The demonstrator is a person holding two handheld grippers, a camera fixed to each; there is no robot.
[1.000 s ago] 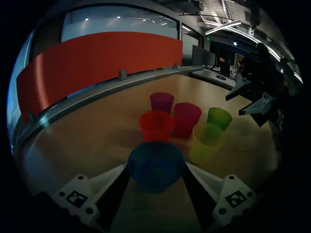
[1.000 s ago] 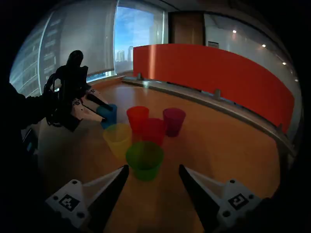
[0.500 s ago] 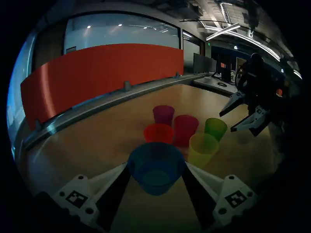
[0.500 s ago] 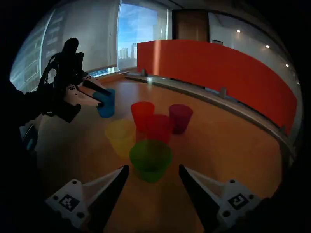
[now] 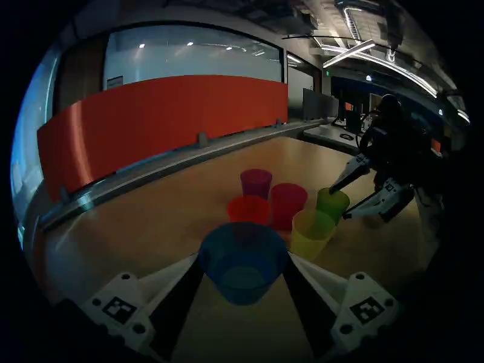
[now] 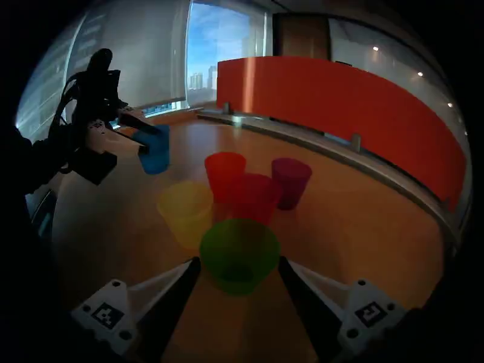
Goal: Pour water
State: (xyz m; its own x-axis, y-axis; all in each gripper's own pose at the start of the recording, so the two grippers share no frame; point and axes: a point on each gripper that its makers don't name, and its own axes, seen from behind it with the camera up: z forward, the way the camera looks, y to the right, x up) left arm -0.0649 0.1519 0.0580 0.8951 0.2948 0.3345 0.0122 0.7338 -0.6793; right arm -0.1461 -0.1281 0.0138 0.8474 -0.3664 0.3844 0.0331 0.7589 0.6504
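My left gripper (image 5: 242, 260) is shut on a translucent blue cup (image 5: 243, 273) and holds it in the air; in the right gripper view that blue cup (image 6: 152, 150) hangs at the left, above the table. A green cup (image 6: 239, 257) stands on the wooden table (image 6: 363, 230) between the fingers of my open right gripper (image 6: 238, 261), its rim close to both. Beyond it cluster a yellow cup (image 6: 186, 212), an orange-red cup (image 6: 224, 172), a crimson cup (image 6: 253, 196) and a purple cup (image 6: 291, 180). In the left gripper view the right gripper (image 5: 342, 202) straddles the green cup (image 5: 331, 202).
A long red partition (image 5: 163, 115) with a rail runs along the far edge of the table (image 5: 151, 218). Bright windows (image 6: 212, 54) stand behind the left gripper (image 6: 142, 133). A person's dark arms hold both tools at the sides.
My left gripper has risen with the blue cup. My right gripper has moved forward, so the green cup now sits between its fingers.
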